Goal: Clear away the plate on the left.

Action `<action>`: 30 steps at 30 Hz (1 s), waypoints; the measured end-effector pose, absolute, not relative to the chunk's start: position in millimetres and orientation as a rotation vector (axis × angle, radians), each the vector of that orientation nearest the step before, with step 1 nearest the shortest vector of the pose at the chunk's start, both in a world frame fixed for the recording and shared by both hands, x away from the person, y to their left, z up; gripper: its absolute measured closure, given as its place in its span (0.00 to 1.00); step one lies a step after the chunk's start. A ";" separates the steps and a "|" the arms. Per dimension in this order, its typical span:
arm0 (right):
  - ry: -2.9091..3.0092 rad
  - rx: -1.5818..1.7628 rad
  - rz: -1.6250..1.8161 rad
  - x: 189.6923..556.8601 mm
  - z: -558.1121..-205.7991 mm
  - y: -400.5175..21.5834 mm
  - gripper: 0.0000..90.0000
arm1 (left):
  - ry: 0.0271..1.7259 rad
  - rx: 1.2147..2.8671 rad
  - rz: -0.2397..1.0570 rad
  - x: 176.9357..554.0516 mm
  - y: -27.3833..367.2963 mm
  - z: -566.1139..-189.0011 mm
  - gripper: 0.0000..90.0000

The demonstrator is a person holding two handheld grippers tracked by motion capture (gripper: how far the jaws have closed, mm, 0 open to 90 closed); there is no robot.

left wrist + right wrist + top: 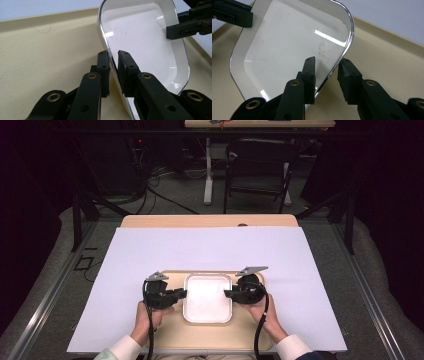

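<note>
White square dish (207,297) sits at the centre of a beige tray (170,332), which lies on a white sheet (210,245) covering the tabletop (150,220), toward the 6 o'clock edge where the person's hands come in. Left gripper (183,293) is at the dish's 9 o'clock rim, right gripper (228,294) at its 3 o'clock rim; the two face each other across the dish, an arrangement that reads as a two-sided hold meant to keep a wide, shallow dish level when carried or set down. In the left gripper view the left gripper (113,58) straddles the chrome-edged rim, one jaw outside the wall and one inside; the gap is narrow and the inner pad looks close against the wall, yet a sliver of space shows at the outer jaw, so I judge the pinch slack at best. In the right gripper view the right gripper (327,65) also brackets the rim, but its jaws stand clearly spread, with daylight on either side of the wall: not pressing. The dish (294,50) rests flat on the tray. Contents: none to speak of, just a faint scatter of brownish specks (323,47) and a hair-like mark on the glossy floor. The tray carries nothing else.
</note>
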State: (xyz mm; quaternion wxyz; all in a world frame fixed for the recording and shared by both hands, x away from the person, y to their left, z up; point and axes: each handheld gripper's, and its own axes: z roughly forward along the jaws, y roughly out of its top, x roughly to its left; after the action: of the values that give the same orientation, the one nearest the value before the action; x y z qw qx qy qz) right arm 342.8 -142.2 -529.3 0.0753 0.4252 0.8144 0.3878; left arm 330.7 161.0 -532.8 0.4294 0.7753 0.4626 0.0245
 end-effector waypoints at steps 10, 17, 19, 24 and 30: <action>2.470 1.295 1.140 349.4 -535.2 -138.4 0.70 | 1.179 1.936 0.071 332.5 160.1 -538.1 0.87; 2.486 1.332 1.140 352.3 -540.1 -138.4 0.66 | 1.189 1.936 0.076 333.5 158.3 -542.7 0.86; 2.482 1.321 1.100 352.7 -541.6 -137.3 0.70 | 1.203 1.942 0.066 334.1 157.6 -545.0 0.85; 2.511 1.284 1.039 353.2 -546.1 -134.1 0.69 | 1.245 1.936 0.026 336.8 159.2 -553.1 0.84; 2.499 1.281 1.016 353.5 -546.5 -134.2 0.71 | 1.244 1.951 0.047 337.3 156.5 -554.6 0.83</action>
State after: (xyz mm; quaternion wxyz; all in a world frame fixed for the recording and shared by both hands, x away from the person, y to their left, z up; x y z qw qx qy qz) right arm 353.5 -134.2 -546.5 0.0773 0.4277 0.8342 0.3392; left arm 337.3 156.5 -554.6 0.4020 0.7718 0.4923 0.0186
